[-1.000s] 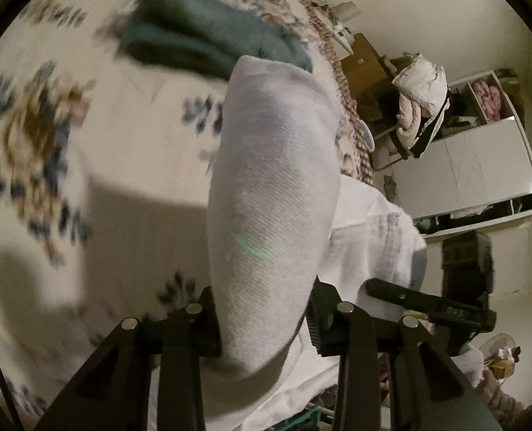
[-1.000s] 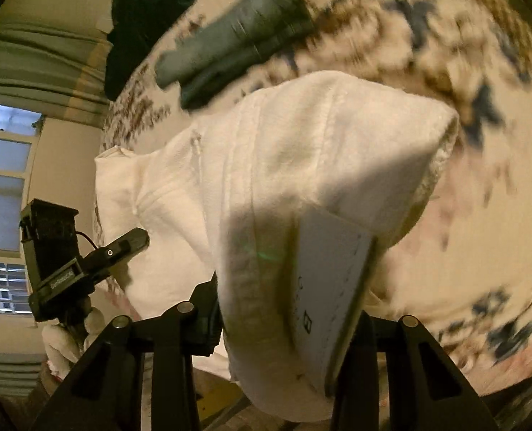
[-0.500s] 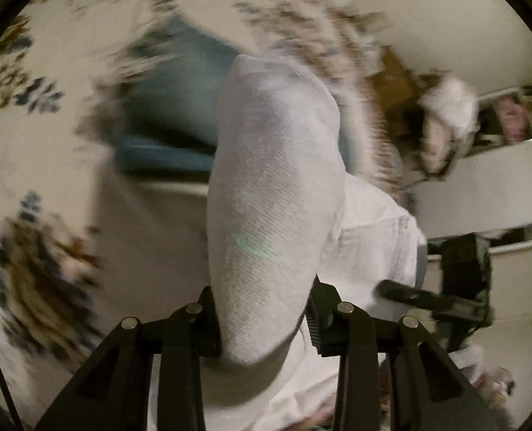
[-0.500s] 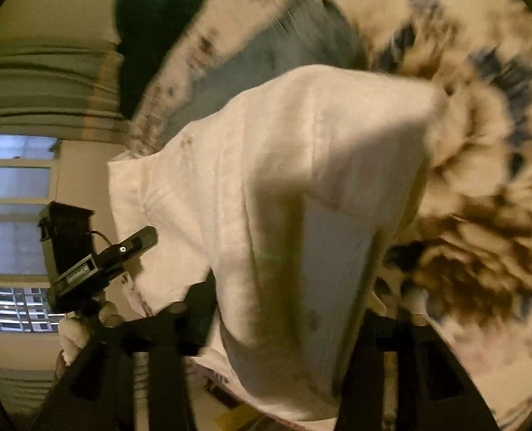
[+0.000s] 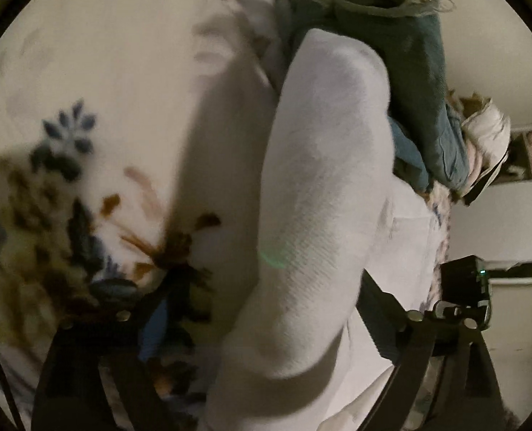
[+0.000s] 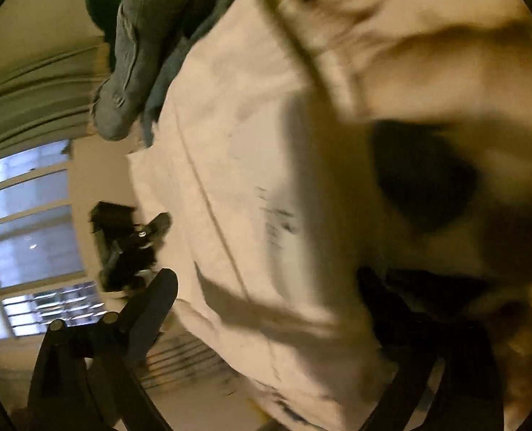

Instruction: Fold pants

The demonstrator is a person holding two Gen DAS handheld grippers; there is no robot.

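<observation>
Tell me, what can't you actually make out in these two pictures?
Right wrist view: motion blur makes the dark markings on the white pants unreadable, and the dark blotch beside them unidentifiable.
Left wrist view: the pants' raised fold hides part of the bedspread; the bottom edge crops the pants.
Both views: the top edge crops the blue-grey garment.

The pants [image 5: 323,194] run off the left view's bottom edge, hiding the space between the jaws. In the right view the bedspread [image 6: 445,82] is smeared by blur, its pattern unreadable, and the printing on the pants' label [image 6: 278,222] is illegible.
</observation>
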